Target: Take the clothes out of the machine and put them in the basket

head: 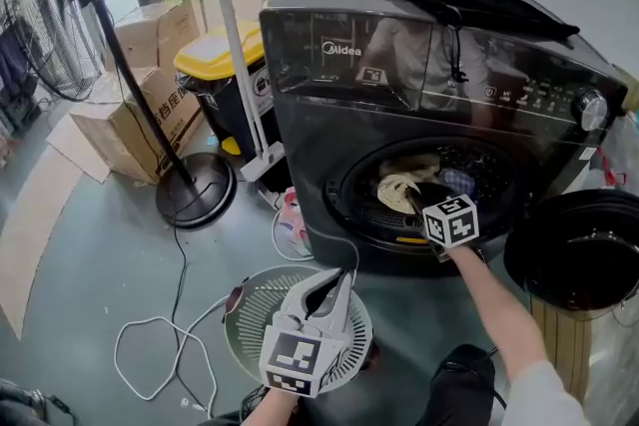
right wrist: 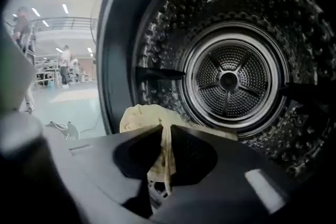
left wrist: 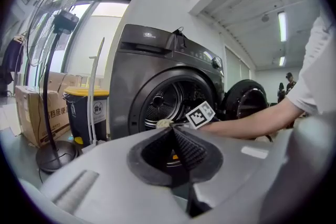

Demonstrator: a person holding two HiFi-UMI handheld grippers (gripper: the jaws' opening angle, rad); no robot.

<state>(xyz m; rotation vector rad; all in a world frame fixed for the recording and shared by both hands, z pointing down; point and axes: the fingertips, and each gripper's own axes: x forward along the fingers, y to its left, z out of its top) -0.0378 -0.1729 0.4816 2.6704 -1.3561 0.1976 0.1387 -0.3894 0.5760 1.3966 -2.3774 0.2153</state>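
Note:
The dark grey washing machine [head: 329, 115] stands with its round drum [head: 439, 185] open. My right gripper [head: 414, 203] reaches into the drum mouth and is shut on a cream cloth [head: 399, 187]. In the right gripper view the cream cloth [right wrist: 142, 115] is pinched between the jaws of the right gripper [right wrist: 165, 127] and hangs down between them, with the steel drum [right wrist: 231, 81] behind. Another bluish garment [head: 457, 180] lies deeper in the drum. My left gripper [head: 339, 282] is shut and holds nothing, above the white round basket [head: 250, 314] on the floor. The left gripper [left wrist: 172, 129] points toward the machine.
The machine's door [head: 584, 249] hangs open at the right. A black garment [head: 469, 0] lies on top of the machine. At the left stand a fan base [head: 195, 190], cardboard boxes [head: 140, 105] and a yellow-lidded bin [head: 225, 65]. A white cable [head: 150, 344] loops over the floor.

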